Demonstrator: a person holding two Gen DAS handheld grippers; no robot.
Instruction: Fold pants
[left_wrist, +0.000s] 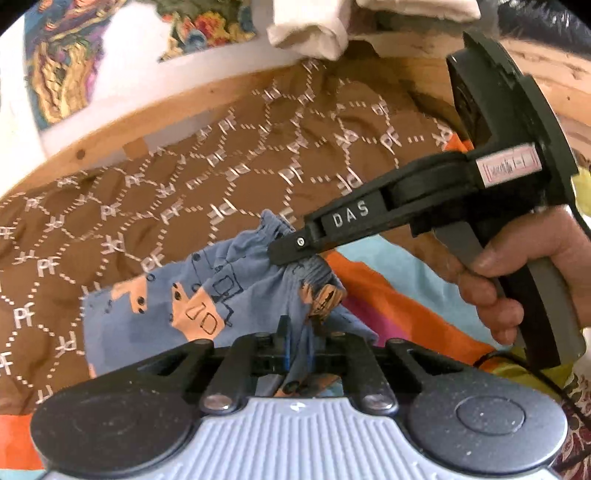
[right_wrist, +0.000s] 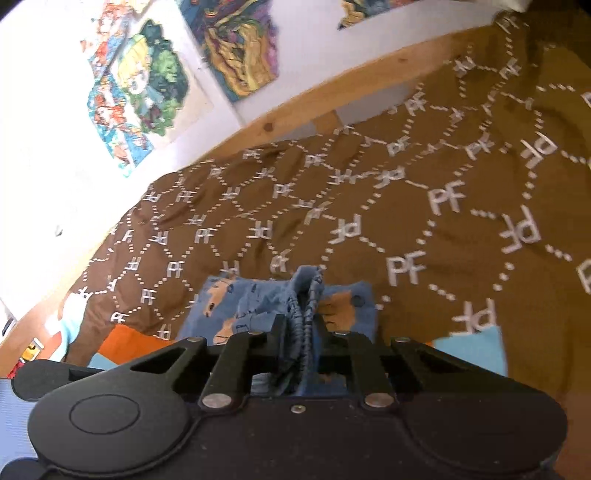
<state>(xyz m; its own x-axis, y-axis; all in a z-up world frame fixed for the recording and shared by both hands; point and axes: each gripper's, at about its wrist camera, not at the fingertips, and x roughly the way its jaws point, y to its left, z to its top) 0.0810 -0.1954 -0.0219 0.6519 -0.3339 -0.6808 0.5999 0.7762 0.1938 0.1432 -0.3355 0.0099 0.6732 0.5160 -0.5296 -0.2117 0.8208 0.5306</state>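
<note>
Your left gripper (left_wrist: 295, 334) and right gripper (right_wrist: 301, 325) both pinch the small blue printed cotton pants (left_wrist: 155, 314) above the brown patterned bedspread (left_wrist: 147, 192); bunched waistband fabric could slip free, skewing the fold.

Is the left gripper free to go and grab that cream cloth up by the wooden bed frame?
Probably not yet: the left gripper is shut on the blue pants, as is the right gripper. The cream cloth lies beyond the brown blanket.

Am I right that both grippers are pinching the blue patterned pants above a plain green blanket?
Not quite: the blanket is brown with white PF lettering, as the right wrist view shows. Both the left gripper and right gripper do pinch the blue pants.
</note>
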